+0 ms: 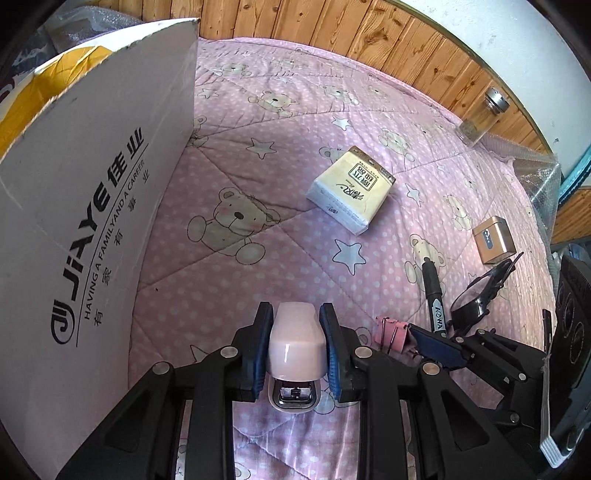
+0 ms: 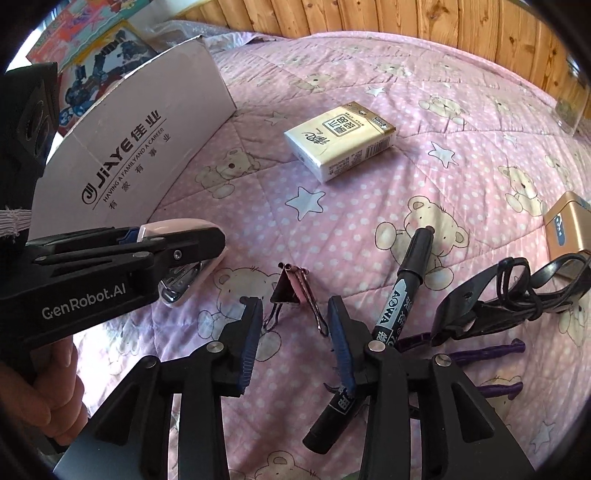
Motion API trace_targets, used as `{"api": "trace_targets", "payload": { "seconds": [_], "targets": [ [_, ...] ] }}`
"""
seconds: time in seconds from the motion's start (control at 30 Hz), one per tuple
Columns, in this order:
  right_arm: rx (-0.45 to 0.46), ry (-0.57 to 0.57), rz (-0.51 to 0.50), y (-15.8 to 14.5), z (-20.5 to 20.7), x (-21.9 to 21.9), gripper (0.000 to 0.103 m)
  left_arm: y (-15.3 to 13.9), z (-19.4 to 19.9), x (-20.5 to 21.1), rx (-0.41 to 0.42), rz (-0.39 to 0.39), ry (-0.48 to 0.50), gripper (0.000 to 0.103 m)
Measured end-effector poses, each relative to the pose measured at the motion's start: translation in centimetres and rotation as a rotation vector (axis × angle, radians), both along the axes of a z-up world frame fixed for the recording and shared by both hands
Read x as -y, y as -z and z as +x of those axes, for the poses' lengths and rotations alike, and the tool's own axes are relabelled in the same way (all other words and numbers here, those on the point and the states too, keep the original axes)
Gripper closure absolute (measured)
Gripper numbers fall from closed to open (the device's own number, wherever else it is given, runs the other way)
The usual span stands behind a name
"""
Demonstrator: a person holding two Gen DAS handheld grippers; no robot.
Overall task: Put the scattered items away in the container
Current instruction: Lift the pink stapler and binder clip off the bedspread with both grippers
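My left gripper (image 1: pixel 295 317) is shut on a pale pink stapler (image 1: pixel 297 343), held above the quilt just right of the white cardboard box (image 1: pixel 92 206). The same stapler (image 2: pixel 184 258) shows in the right wrist view, clamped in the left gripper (image 2: pixel 207 243) beside the box (image 2: pixel 147 147). My right gripper (image 2: pixel 295 310) stands open over a pink binder clip (image 2: pixel 291 288), its fingers either side of it. A black marker (image 2: pixel 391 314) lies just right of the right finger. A tissue pack (image 2: pixel 340 140) lies farther back, with a gold tin (image 2: pixel 565 225) at the right.
Black folded glasses with a cord (image 2: pixel 509 295) and purple sticks (image 2: pixel 487 350) lie at the right on the pink bear quilt (image 2: pixel 369 206). A glass jar (image 1: pixel 484 114) stands by the wooden wall (image 1: pixel 369 29). A hand (image 2: pixel 48 391) holds the left gripper.
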State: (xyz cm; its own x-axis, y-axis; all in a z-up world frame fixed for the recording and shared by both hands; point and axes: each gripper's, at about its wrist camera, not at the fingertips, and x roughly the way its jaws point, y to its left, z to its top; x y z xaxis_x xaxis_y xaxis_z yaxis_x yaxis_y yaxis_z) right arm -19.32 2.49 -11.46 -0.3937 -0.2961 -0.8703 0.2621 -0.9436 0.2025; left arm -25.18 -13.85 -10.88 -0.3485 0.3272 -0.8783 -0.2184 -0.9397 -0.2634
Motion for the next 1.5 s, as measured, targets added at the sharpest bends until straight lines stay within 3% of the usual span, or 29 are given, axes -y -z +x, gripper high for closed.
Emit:
{"api": "trace_targets", "payload": {
  "seconds": [0.13,0.27,0.77,1.5],
  "targets": [
    [-0.009,0.015,0.018,0.2,-0.4,0.5,0.067,1.5,0.5,-0.4,0.028,-0.021,0.005,0.076],
    [-0.005,0.029,0.005,0.2,-2.0,2.0,0.068,1.4,1.2,-1.3,-0.045,-0.075,0.039,0.075],
    [-0.010,0.060,-0.087,-1.8,-0.5,2.4,0.068,-0.3,1.9,0.9,-0.023,0.035,-0.001,0.076],
    [-0.063,0.074,-0.131,-4.9,5.4,1.9,0.068,-4.8,8.0,1.6,-0.099,0.025,0.038,0.076]
  ]
}}
